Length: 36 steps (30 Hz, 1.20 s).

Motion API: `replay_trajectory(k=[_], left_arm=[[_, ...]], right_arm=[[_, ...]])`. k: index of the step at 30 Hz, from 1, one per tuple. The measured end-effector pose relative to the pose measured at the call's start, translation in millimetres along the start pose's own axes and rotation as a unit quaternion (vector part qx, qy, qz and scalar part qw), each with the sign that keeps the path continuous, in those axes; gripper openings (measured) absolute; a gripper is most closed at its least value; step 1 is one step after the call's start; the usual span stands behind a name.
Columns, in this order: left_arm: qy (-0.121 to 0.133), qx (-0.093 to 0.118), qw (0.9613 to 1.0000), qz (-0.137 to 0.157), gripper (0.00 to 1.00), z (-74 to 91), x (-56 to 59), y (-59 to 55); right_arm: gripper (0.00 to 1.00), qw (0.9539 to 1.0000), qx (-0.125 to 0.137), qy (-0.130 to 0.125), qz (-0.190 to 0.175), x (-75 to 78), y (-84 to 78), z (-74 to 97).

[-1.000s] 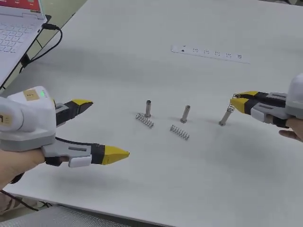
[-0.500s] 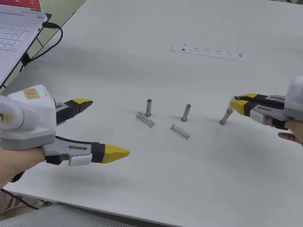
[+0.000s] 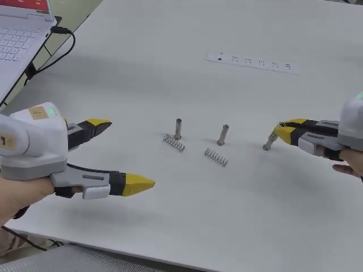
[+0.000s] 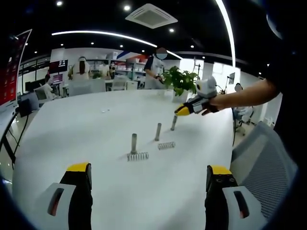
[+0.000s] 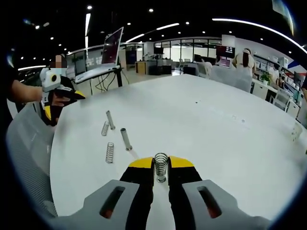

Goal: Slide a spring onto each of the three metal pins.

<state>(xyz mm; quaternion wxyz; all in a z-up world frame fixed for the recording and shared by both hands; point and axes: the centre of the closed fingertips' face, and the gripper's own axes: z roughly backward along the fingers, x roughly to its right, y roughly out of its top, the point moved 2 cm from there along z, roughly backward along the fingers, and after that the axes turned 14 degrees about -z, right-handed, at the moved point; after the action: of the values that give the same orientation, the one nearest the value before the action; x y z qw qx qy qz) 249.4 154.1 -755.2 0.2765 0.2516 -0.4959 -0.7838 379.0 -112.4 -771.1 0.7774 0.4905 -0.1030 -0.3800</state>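
Three short metal pins are on the white table: the left pin (image 3: 178, 128) and middle pin (image 3: 222, 135) stand upright, and the right pin (image 3: 269, 141) leans toward my right gripper (image 3: 285, 131). That gripper is shut on a spring (image 5: 161, 167), seen end-on between its yellow tips (image 5: 161, 162), and the spring's end meets the top of the leaning pin. Two loose springs lie flat, one (image 3: 173, 143) by the left pin and one (image 3: 215, 157) in front of the middle pin. My left gripper (image 3: 122, 153) hovers open and empty, well left of the pins (image 4: 134, 143).
A white power strip (image 3: 252, 62) lies far back on the table. A laptop (image 3: 17, 34) and a black cable (image 3: 59, 54) sit at the far left corner. The table's near edge (image 3: 170, 262) runs below the left gripper. People and desks show in the background.
My right gripper has dropped slightly with the spring, bringing it against the top of the leaning right pin. The left gripper, the other pins and the loose springs have not moved.
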Motion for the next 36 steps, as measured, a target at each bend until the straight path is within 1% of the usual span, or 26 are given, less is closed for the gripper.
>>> replay_trajectory(k=[7, 13, 16, 20, 24, 27, 28, 31, 36], left_arm=[[0.000, 0.001, 1.0000, -0.001, 0.97, -0.8, 0.0, 1.6], [-0.001, -0.001, 1.0000, -0.001, 0.97, -0.4, 0.3, 1.2], [-0.001, -0.001, 1.0000, 0.000, 0.97, 0.3, 0.6, 1.1], [-0.001, 0.003, 1.0000, 0.003, 0.97, 1.4, 0.4, 2.4], [0.002, 0.003, 1.0000, 0.002, 0.97, 2.7, -1.6, 3.2], [0.004, 0.003, 1.0000, 0.001, 0.96, 3.4, -2.6, 3.6], [0.004, 0.003, 1.0000, 0.002, 0.96, 3.5, -2.6, 3.4], [0.003, 0.004, 1.0000, 0.003, 0.96, 3.7, -1.5, 2.8], [0.000, 0.006, 1.0000, 0.004, 0.96, 3.2, -0.1, 3.1]], right_arm=[[0.08, 0.9999, -0.012, 0.003, 0.012, -2.2, -4.0, -2.2], [0.08, 0.9997, -0.020, 0.005, 0.012, -1.0, -8.1, -4.7], [0.08, 0.9996, -0.027, 0.004, 0.011, 0.5, -12.2, -7.0], [0.08, 0.9995, -0.031, 0.005, 0.009, -1.5, -17.2, -9.2], [0.08, 0.9990, -0.043, 0.006, 0.009, -0.9, -24.0, -11.1], [0.08, 0.9989, -0.046, 0.006, 0.009, -1.5, -26.3, -10.9], [0.08, 0.9991, -0.041, 0.008, 0.008, -2.3, -25.3, -10.8], [0.08, 0.9992, -0.039, 0.008, 0.003, -1.3, -26.0, -10.7], [0.08, 0.9990, -0.043, 0.008, 0.005, -1.6, -26.0, -10.7]])
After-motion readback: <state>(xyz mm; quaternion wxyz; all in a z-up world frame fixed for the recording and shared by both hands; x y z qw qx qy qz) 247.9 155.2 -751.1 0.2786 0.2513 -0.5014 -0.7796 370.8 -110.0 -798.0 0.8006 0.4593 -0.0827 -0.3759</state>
